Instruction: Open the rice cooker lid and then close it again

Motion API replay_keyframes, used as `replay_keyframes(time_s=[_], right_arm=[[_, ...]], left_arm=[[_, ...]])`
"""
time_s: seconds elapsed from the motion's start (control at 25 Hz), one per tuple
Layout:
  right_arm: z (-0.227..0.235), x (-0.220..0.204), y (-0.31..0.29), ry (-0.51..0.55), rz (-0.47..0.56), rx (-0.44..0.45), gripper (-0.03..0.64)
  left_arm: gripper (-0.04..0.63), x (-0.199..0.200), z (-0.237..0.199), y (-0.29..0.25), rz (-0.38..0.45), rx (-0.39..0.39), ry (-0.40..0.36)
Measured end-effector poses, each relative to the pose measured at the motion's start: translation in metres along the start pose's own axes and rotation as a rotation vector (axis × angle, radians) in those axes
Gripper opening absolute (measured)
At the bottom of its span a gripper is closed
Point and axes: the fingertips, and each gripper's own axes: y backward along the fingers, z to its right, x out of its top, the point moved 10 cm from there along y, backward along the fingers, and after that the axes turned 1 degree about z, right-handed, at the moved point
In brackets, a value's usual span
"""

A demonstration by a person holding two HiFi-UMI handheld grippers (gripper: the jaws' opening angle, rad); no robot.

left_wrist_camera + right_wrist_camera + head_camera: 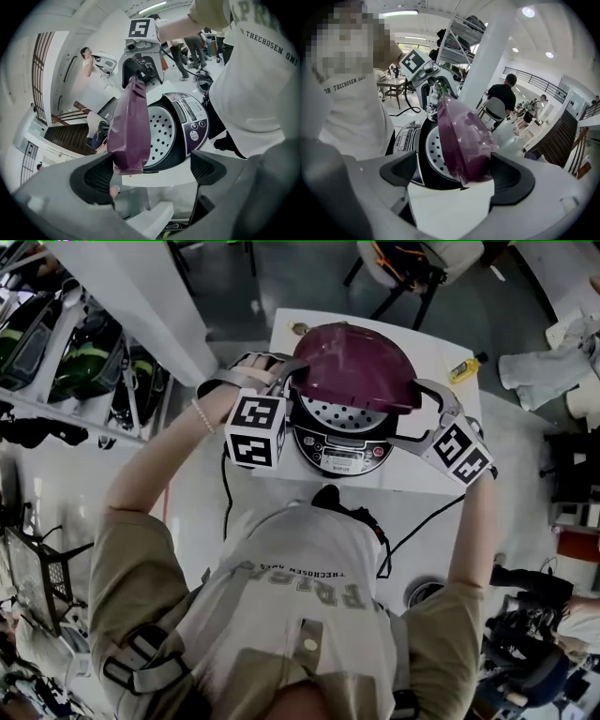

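The white table (441, 352) is small, and the rice cooker (342, 454) fills much of its near half. Its control panel faces 6 o'clock toward the person, probably so the lid swings away from the body. Bare tabletop remains at 3 o'clock of the cooker, while the 9 o'clock side ends close to the table edge.

The purple lid (361, 362) stands partly raised. It seems hinged at 12 o'clock, with its front rim lifted off the perforated inner plate (339, 413). Open air above and behind it leaves room to swing either way.

The left gripper (152, 171) flanks the lid at 9 o'clock. Its jaws are spread wide, and the lid's lower corner hangs just beside one pad rather than being pinched. The right gripper (454, 176) mirrors it at 3 o'clock, also spread, with the lid's rim lying against one pad. Bracing from both sides likely steadies the lid so it neither springs up nor drops.

The black cord (225, 493) hangs off the table at 7 o'clock, clear of the lid's swing. A small yellow object (464, 368) lies near the table's 2 o'clock edge, well apart from the lid.
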Motion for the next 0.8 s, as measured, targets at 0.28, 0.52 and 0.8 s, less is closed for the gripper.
replay_keyframes(time_s=[0.28,0.52,0.8], right_arm=[[-0.019,-0.015,-0.012,0.002,-0.058,0.090,0.468],[-0.030,-0.024,-0.020,-0.005,-0.123,0.141,0.468],[-0.039,-0.033,-0.030,0.005,-0.161,0.197,0.468]], left_arm=[[0.528,-0.002,0.023,-0.015,-0.039,-0.082,-0.043],[0.528,-0.004,0.037,-0.024,-0.058,-0.133,-0.052],[0.528,-0.005,0.047,-0.034,-0.078,-0.191,-0.062]])
